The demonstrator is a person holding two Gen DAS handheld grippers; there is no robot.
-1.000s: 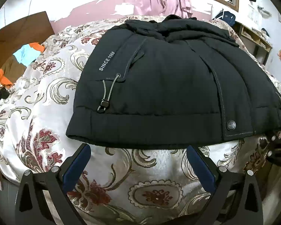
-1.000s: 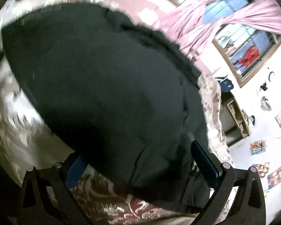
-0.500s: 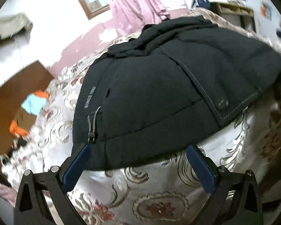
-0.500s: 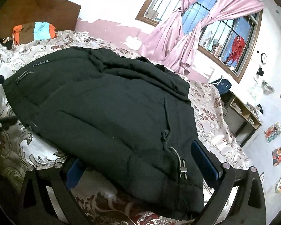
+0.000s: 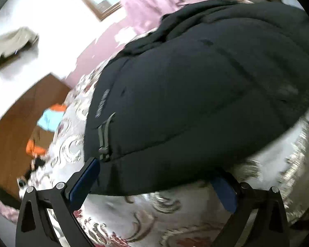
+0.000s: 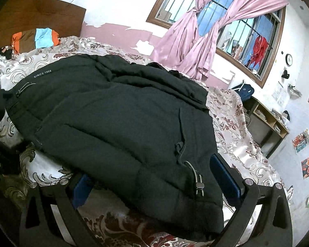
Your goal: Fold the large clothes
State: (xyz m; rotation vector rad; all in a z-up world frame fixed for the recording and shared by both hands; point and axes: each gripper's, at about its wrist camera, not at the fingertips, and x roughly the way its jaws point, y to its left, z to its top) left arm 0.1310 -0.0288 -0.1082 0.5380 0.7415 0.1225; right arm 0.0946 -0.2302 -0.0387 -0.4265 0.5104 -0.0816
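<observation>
A large black padded jacket (image 6: pixel 123 123) lies spread on the bed, hem towards me, with "SINCE 1968" printed near its left side. In the blurred left wrist view the jacket (image 5: pixel 195 94) fills the middle. My left gripper (image 5: pixel 154 187) is open at the left hem corner, by the grey drawcord toggle (image 5: pixel 104 150), and the hem edge lies between its blue pads (image 5: pixel 83 182). My right gripper (image 6: pixel 154 183) is open at the right hem corner, with the hem and a cord toggle (image 6: pixel 198 185) between its fingers. Both sets of jaws stand wide apart.
The floral bedspread (image 6: pixel 237 144) covers the bed under the jacket. A wooden headboard (image 6: pixel 31 14) with a folded orange, brown and blue cloth (image 6: pixel 35 39) is at the far left. Pink curtains (image 6: pixel 195 41), a window, and a shelf unit (image 6: pixel 267 123) stand along the right wall.
The left gripper has moved forward and tilted onto the left hem corner, so the hem now lies between its fingers. The right gripper has edged slightly closer over the right hem corner.
</observation>
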